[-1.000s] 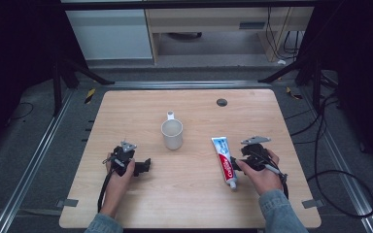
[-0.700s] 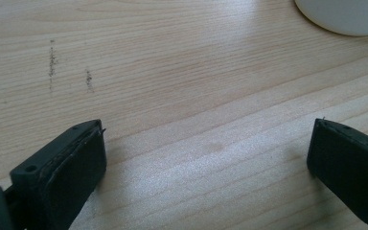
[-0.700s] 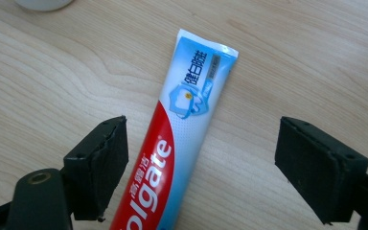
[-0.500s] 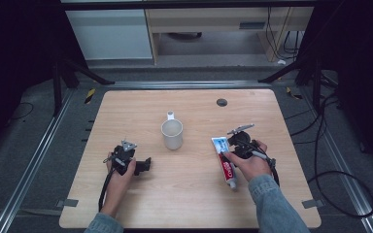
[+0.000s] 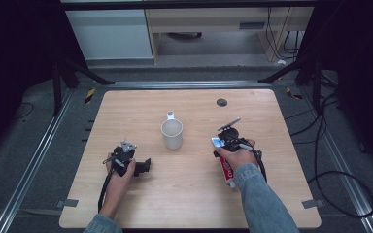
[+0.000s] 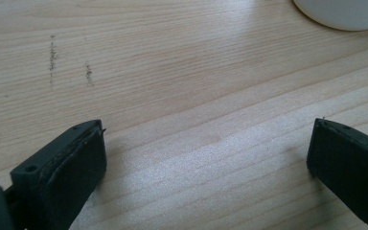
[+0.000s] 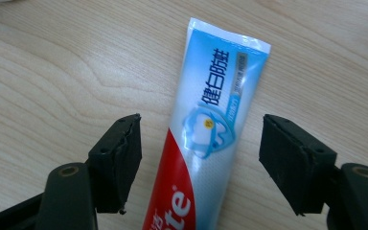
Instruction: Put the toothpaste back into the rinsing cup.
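I judge the step in hand to be the approach for a grasp on the toothpaste tube [image 7: 206,143]: my right gripper [image 7: 199,158] is lined up over it with its jaws spread wide, one on each side of the tube, and neither pad looks to be touching it. In the right gripper view the tube runs up between the jaws, its flat crimped end pointing away from me and the red printed part toward the bottom edge. From the high view the toothpaste tube [image 5: 226,170] lies flat on the wooden table [image 5: 272,126], right of the white mug [image 5: 172,134] and apart from it, with my right gripper [image 5: 223,141] hovering at its far end.

The next move, as I see it, calls for lowering a little and squeezing the jaws across the tube's width, keeping it centred so it does not slip out sideways. A soft tube may buckle, so the pinch should be gentle.

My left gripper [image 5: 143,166] sits near the table's left side, jaws spread and holding nothing; its own view shows bare wood between them and the mug's [image 6: 350,12] base beyond.
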A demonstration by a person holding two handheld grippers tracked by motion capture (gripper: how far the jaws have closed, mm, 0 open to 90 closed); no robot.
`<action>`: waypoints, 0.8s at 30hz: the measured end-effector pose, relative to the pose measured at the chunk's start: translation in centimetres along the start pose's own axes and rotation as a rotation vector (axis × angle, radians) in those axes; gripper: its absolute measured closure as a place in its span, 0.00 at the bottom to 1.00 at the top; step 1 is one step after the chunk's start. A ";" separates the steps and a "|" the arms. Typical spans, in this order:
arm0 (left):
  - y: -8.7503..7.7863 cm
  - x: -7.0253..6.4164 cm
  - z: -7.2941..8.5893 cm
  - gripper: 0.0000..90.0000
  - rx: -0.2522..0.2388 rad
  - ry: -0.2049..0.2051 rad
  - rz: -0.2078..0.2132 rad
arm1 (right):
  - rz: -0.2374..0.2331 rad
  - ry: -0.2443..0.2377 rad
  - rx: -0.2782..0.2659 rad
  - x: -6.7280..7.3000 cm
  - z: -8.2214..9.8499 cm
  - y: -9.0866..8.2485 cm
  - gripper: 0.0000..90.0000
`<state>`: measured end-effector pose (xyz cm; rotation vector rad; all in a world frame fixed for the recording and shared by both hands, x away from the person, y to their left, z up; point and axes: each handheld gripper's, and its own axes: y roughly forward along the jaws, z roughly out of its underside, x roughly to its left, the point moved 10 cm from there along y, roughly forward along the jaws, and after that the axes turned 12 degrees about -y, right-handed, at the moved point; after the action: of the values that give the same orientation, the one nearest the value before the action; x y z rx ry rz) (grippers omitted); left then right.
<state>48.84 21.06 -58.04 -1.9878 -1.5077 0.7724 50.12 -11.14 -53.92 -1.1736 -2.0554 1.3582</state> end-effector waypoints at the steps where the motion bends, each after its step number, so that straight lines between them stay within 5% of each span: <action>1: 0.0 0.0 0.0 0.00 0.000 0.000 0.000 | -0.005 0.013 0.015 0.1 -0.3 0.4 0.35; 10: 0.0 0.0 0.0 0.00 -0.001 0.001 0.000 | -0.045 0.045 0.099 0.0 -0.6 1.9 0.39; 24: 0.0 0.0 0.0 0.00 0.000 0.001 0.001 | -0.010 0.025 0.158 -0.2 -0.4 2.5 0.44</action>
<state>48.86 21.05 -58.04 -1.9884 -1.5063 0.7720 51.60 -10.68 -55.89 -1.1059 -1.8957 1.4640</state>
